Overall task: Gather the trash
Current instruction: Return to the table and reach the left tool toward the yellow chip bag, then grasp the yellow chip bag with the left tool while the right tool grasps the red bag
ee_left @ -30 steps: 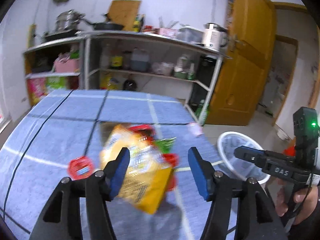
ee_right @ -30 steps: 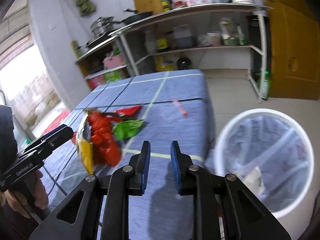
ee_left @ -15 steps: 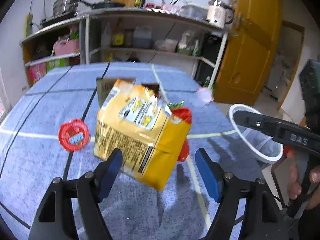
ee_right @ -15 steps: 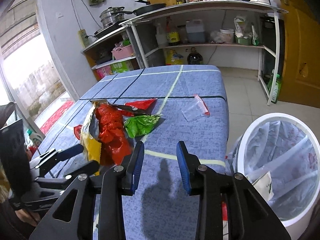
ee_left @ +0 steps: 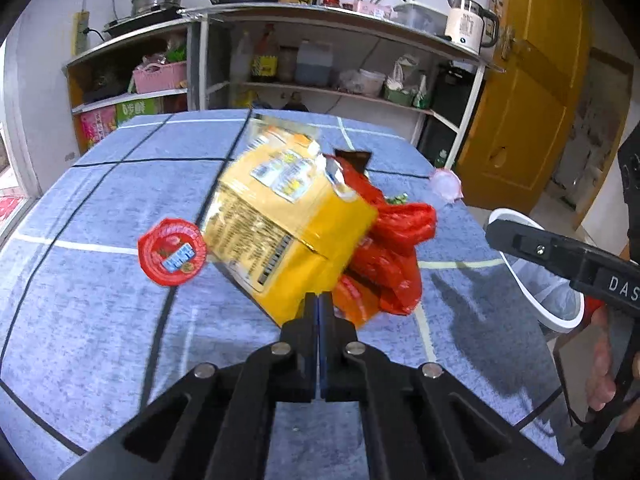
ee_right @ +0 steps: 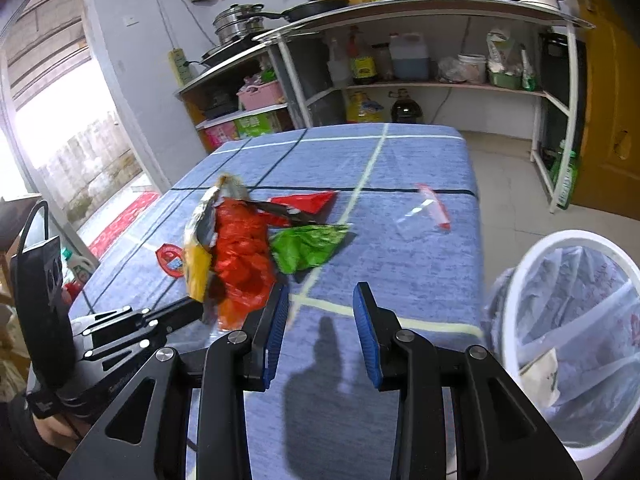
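Note:
My left gripper point(ee_left: 319, 300) is shut on the lower edge of a yellow snack bag point(ee_left: 288, 220), which stands tilted up off the blue tablecloth; it also shows in the right wrist view point(ee_right: 196, 256). A crumpled red wrapper point(ee_left: 384, 248) lies against the bag. A round red lid point(ee_left: 172, 250) lies to its left. My right gripper point(ee_right: 320, 320) is open and empty above the table's near edge, right of the bag. A green wrapper point(ee_right: 308, 246), a flat red wrapper point(ee_right: 304, 202) and a clear zip bag point(ee_right: 424, 216) lie further back. A white bin point(ee_right: 576, 340) with a liner stands at the right.
The blue checked table point(ee_right: 360, 160) ends at the right beside the bin. Metal shelves point(ee_right: 400, 80) with bottles and pots stand behind the table. A yellow door point(ee_left: 532, 92) is at the far right. The bin's rim point(ee_left: 532, 312) shows behind my right gripper.
My left gripper has shut on the yellow bag's lower edge; it was wide open around it. My right gripper has opened wider. The bag has tipped up.

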`<state>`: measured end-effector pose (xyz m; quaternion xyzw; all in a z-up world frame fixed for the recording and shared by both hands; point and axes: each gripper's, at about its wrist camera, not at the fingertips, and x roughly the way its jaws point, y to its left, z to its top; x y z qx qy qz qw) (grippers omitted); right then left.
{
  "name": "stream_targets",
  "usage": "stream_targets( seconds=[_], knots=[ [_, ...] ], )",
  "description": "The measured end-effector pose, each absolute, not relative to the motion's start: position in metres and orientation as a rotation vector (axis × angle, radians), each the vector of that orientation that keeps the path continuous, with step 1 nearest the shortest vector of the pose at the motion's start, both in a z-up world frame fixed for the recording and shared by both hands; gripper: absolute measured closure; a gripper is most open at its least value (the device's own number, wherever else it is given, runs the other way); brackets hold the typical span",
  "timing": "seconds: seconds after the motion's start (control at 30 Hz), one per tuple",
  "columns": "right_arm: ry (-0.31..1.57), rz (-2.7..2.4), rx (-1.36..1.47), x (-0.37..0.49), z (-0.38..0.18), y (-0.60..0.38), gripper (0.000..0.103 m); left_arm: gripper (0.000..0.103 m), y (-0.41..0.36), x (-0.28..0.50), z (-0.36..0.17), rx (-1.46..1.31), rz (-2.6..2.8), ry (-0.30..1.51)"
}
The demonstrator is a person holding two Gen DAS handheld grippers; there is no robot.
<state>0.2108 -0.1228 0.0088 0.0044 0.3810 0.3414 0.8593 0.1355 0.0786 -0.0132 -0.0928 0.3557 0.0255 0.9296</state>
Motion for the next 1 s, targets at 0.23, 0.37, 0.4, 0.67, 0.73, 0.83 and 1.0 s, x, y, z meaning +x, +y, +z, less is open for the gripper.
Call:
stream_targets(
  seconds=[0.23, 0.37, 0.4, 0.67, 0.73, 0.83, 1.0],
  knots=[
    [0.794, 0.777, -0.008, 0.206, 0.012, -0.095, 0.068, 0.103, 0.096, 0.124, -0.001, -0.241, -0.007, 0.674],
    [0.797, 0.798, -0.024, 0.208, 0.010, -0.081, 0.068, 0.071, 0.105, 0.122, 0.008, -0.257, -0.012, 0.634],
    [0.804, 0.800, -0.019, 0.210, 0.008, -0.078, 0.068, 0.049, 0.110, 0.123, 0.010, -0.283, -0.013, 0.624],
    [0.897, 0.851, 0.036, 0.226, -0.005, -0.056, 0.068, 0.038, 0.145, 0.154, 0.018, -0.412, -0.017, 0.636],
    [0.903, 0.840, 0.023, 0.226, -0.008, -0.053, 0.071, 0.033, 0.153, 0.165, 0.016, -0.413, -0.018, 0.652],
    [0.914, 0.834, 0.025, 0.228, -0.009, -0.052, 0.083, 0.027, 0.161, 0.186, 0.014, -0.387, -0.034, 0.683],
    [0.916, 0.829, 0.010, 0.228, -0.008, -0.052, 0.089, 0.021, 0.164, 0.208, -0.002, -0.385, -0.104, 0.765]
  ],
)
